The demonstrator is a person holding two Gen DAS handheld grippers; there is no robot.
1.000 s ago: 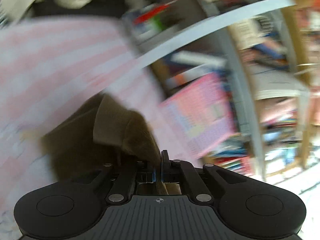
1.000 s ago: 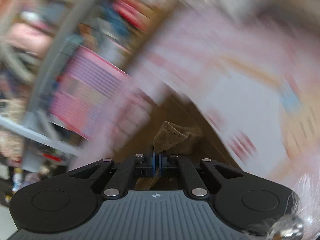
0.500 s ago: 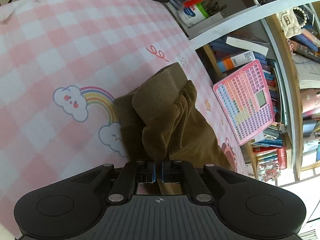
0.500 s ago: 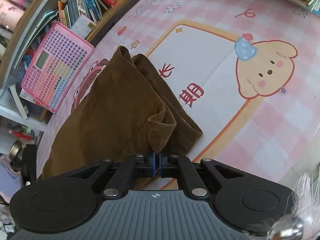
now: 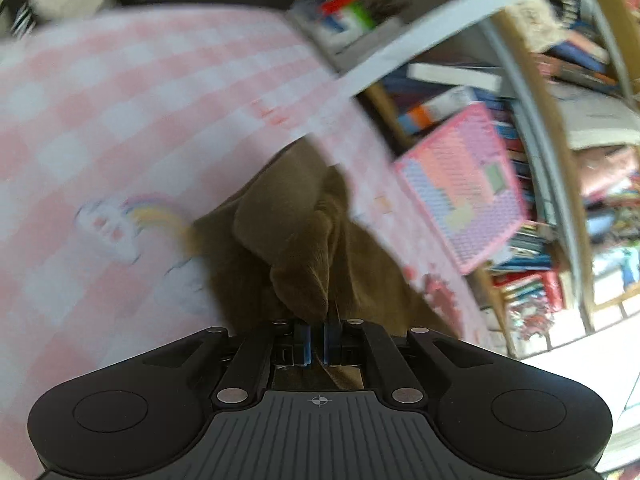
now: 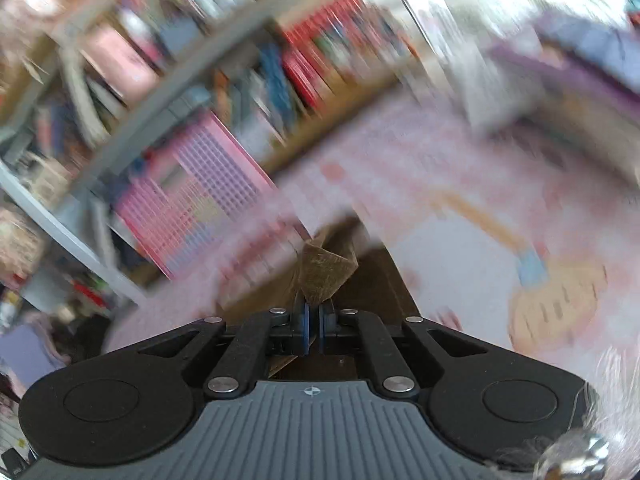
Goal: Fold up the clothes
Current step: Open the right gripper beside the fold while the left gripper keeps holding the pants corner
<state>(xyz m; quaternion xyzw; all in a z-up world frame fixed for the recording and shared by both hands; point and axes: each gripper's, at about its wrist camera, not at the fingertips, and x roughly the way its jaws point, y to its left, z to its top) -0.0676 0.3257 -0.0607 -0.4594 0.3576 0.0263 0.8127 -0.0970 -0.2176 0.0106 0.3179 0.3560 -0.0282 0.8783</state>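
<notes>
The brown garment [image 5: 296, 240] lies bunched on the pink checked mat [image 5: 120, 120] that covers the surface, with folds of it lifted toward both cameras. In the left wrist view, a rounded fold of the cloth runs straight into the left hand-held gripper [image 5: 317, 340], whose blue-padded fingers are pressed together on it. In the right wrist view, the right hand-held gripper [image 6: 313, 330] pinches a corner of the same brown garment [image 6: 326, 276], which stands up just past its tips. A rainbow and cloud print [image 5: 128, 224] shows on the mat beside the cloth. Beyond the mat's edge a pink toy tablet [image 5: 464, 188] leans against crowded bookshelves [image 5: 560, 100]. Both views are heavily blurred.
</notes>
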